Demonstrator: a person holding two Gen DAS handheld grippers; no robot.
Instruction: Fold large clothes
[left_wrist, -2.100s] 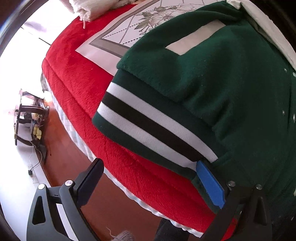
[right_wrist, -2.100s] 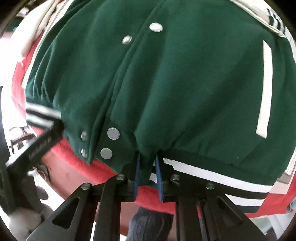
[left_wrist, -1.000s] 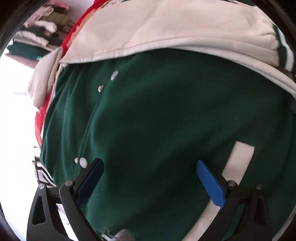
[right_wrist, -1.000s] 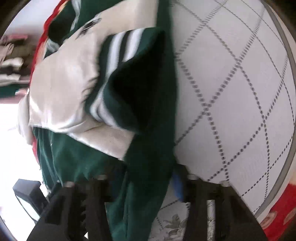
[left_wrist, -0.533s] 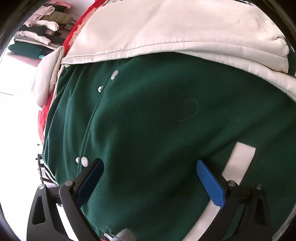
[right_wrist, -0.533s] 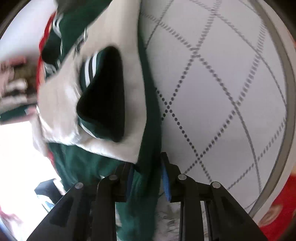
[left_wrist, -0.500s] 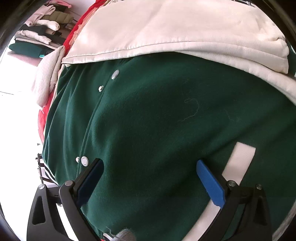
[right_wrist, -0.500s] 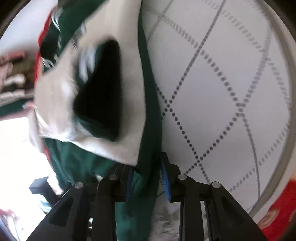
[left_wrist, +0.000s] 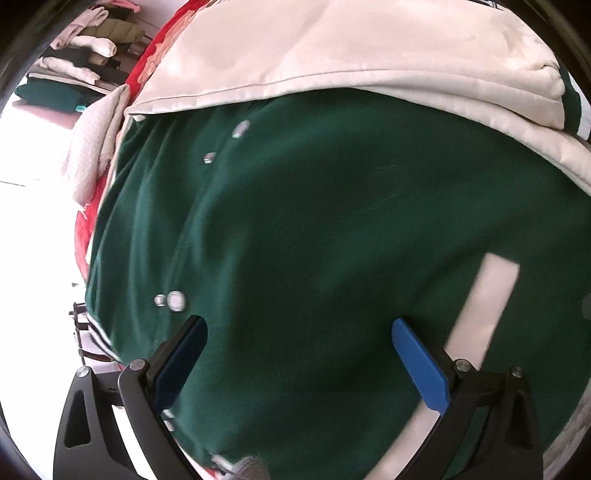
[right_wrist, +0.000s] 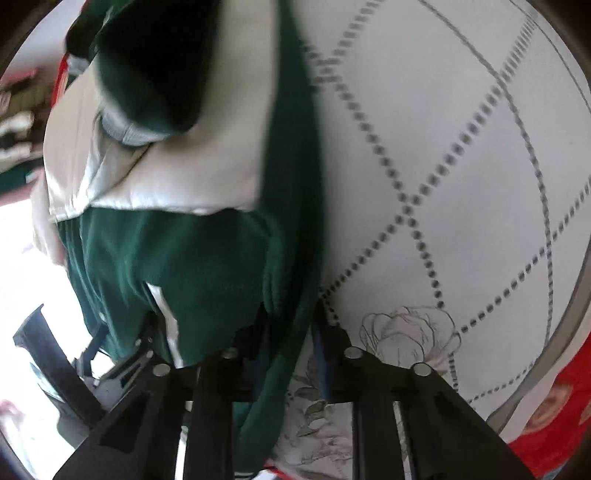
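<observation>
A dark green varsity jacket (left_wrist: 314, 221) with cream sleeves (left_wrist: 332, 55) lies on the bed. Its silver snaps (left_wrist: 176, 300) and a white pocket strip (left_wrist: 484, 306) show in the left wrist view. My left gripper (left_wrist: 299, 339) hovers open over the jacket front, its blue pads spread wide with nothing pinched. In the right wrist view my right gripper (right_wrist: 291, 332) is shut on the green side edge of the jacket (right_wrist: 207, 258), and the cloth runs down between the pads. A cream sleeve (right_wrist: 184, 166) with a dark green striped cuff (right_wrist: 147, 55) lies folded across the body.
The jacket rests on a white quilted bedspread (right_wrist: 461, 147) with a flower print, over a red blanket (right_wrist: 554, 424). Folded clothes (left_wrist: 85, 48) are stacked at the far left. A cream towel (left_wrist: 92, 147) lies beside the jacket. A black device (right_wrist: 48, 350) shows at the lower left.
The right gripper's pads have closed onto the jacket's green edge and moved closer along it. The cuff has shifted upward in its view. The left gripper stays open and almost still.
</observation>
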